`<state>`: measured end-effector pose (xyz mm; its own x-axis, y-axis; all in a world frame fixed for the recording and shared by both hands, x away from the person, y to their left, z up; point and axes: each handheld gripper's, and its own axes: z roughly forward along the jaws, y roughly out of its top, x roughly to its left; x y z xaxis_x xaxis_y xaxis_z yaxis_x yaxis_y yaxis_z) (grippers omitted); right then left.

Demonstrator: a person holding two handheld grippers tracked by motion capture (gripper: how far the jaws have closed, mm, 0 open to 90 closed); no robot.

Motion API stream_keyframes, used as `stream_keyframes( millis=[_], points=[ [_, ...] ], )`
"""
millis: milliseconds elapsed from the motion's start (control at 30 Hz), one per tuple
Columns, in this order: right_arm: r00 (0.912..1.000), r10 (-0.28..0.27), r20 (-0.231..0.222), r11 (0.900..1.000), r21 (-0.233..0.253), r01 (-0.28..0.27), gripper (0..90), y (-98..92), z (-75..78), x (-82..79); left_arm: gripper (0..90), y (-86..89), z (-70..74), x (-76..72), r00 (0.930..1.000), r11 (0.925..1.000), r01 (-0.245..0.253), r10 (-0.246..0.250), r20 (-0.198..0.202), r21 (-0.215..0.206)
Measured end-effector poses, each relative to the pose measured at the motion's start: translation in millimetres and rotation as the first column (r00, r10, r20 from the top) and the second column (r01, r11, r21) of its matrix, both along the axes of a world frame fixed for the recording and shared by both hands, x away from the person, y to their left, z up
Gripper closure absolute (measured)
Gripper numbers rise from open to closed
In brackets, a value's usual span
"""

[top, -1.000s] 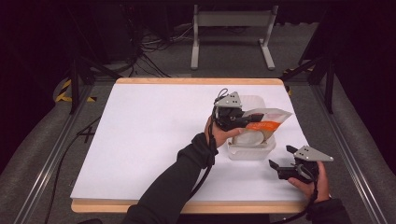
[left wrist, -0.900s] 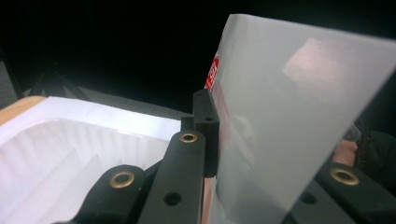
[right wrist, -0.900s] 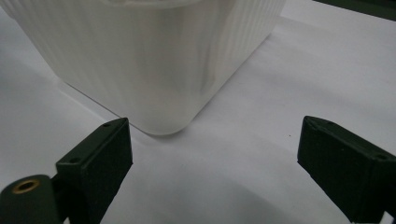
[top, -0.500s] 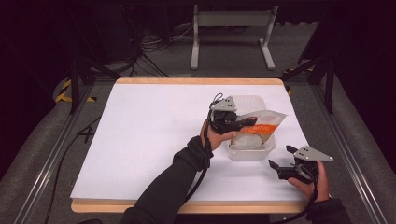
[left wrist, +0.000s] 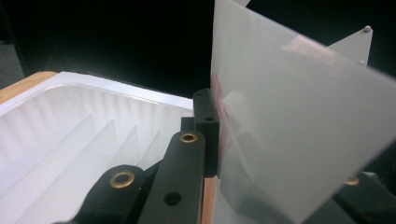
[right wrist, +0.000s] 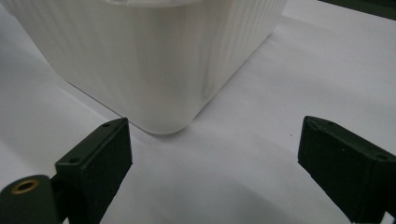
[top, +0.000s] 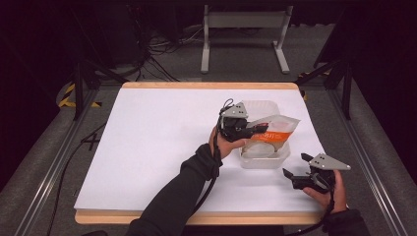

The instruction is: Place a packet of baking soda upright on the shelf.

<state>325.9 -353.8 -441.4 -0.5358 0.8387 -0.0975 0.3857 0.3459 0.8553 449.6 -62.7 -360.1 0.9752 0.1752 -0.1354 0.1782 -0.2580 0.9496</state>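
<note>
In the high view, the left gripper (top: 258, 130) holds a white-and-orange pouch (top: 275, 131) by its near edge, above a clear plastic tub (top: 264, 160) that stands on the white table (top: 157, 137) toward its right side. The right gripper (top: 296, 168) rests low, just beside the tub's right front corner, jaws spread — nothing between them.

In the left gripper view, the jaws are clamped on the pouch (left wrist: 289, 135), which stands up as a pale sheet; the ribbed inside of the tub (left wrist: 70, 140) lies below and to the left.

In the right gripper view, the right gripper (right wrist: 212, 163) gapes wide and empty over the table (right wrist: 261, 107), the tub's rounded corner (right wrist: 154, 60) just ahead.
</note>
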Motion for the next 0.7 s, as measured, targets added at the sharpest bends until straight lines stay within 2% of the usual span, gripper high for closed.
stream_keyframes(
  millis=[433, 600, 700],
  points=[
    [1.0, 0.003, 0.001, 1.0, 0.0, -0.003, 10.7, 0.1, 0.0, -0.2, 89.8, -0.5, 3.4, -3.4, 0.9998, 0.9995, -0.006, 0.005, 0.022, 0.031],
    [1.0, 0.004, 0.003, 1.0, -0.003, -0.004, 10.7, 0.4, 0.0, -0.4, 89.7, -1.6, 6.5, -6.0, 0.9989, 0.9981, -0.017, 0.014, 0.044, 0.059],
    [1.0, 0.006, 0.003, 1.0, -0.003, -0.006, 10.7, 0.5, 0.0, -0.5, 89.3, -2.0, 10.1, -8.3, 0.9974, 0.9964, -0.022, 0.016, 0.071, 0.082]
  ],
)
